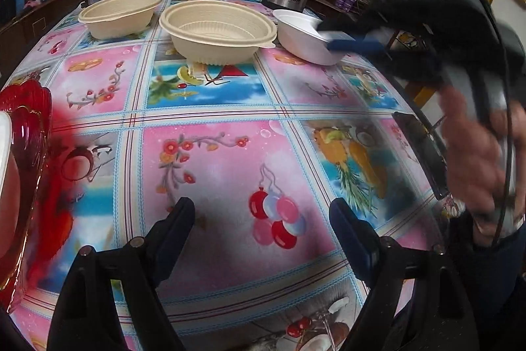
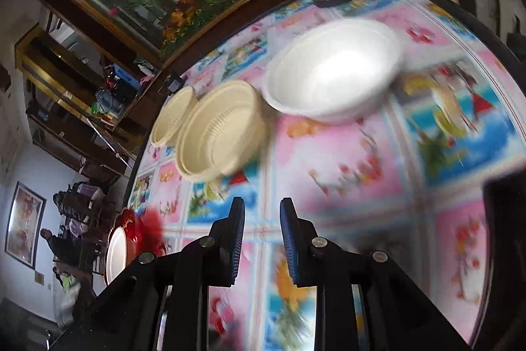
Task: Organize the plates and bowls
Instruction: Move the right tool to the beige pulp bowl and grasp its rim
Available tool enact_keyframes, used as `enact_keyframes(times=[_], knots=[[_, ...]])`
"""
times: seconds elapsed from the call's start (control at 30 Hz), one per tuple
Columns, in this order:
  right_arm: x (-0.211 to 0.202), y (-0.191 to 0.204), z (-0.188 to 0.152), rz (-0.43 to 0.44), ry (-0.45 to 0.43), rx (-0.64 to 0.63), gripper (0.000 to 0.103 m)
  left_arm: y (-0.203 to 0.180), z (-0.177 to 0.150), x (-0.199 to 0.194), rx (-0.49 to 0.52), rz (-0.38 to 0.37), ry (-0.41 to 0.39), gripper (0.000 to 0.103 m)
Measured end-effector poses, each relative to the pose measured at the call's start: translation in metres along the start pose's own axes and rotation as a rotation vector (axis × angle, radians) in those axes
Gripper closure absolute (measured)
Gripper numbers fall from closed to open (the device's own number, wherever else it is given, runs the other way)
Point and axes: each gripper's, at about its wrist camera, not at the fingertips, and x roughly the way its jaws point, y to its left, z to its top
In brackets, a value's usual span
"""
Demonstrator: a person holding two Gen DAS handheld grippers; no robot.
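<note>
Both tools hover over the table (image 1: 210,120): the left tool (image 1: 263,229) is spread wide with nothing between its fingers, and the right tool (image 2: 262,236) is narrowed but gapped, also gripping nothing. Three bowls stand upright, mouths up, in a row across the far side: a beige bowl (image 1: 120,13), a ribbed beige bowl (image 1: 218,33) and a white bowl (image 1: 304,35). Only the left view shows a hand (image 1: 476,153) holding the right tool beside the white bowl. A red plate (image 1: 29,134) sits at the left edge; the right view shows a white plate (image 2: 116,252) on it.

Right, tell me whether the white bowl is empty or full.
Empty. The white bowl sits upright on the table, and the right wrist view shows only its bare white inside.
</note>
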Motion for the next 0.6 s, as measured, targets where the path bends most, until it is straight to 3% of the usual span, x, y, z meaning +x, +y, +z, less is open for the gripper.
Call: enact_keyframes(times=[0.13, 0.23, 0.43, 0.5, 0.57, 0.6], knots=[[0.036, 0.035, 0.028, 0.045, 0.004, -0.102, 0.077, 0.001, -0.002, -0.001, -0.011, 0.007, -0.008, 0.018], [0.076, 0.045, 0.035, 0.077, 0.076, -0.133, 0.077, 0.001, -0.002, -0.003, -0.013, 0.008, -0.012, 0.018], [0.097, 0.059, 0.005, -0.047, 0.230, -0.300, 0.077, 0.003, -0.002, -0.005, -0.025, 0.018, -0.018, 0.018], [0.087, 0.065, -0.007, 0.013, 0.291, -0.364, 0.075, 0.005, -0.003, -0.006, -0.034, 0.019, -0.021, 0.018], [0.071, 0.071, -0.016, 0.105, 0.321, -0.421, 0.062, 0.006, -0.002, -0.006, -0.037, 0.022, -0.022, 0.018], [0.060, 0.074, -0.018, 0.182, 0.318, -0.436, 0.061, 0.005, -0.002, -0.006, -0.035, 0.025, -0.020, 0.018]])
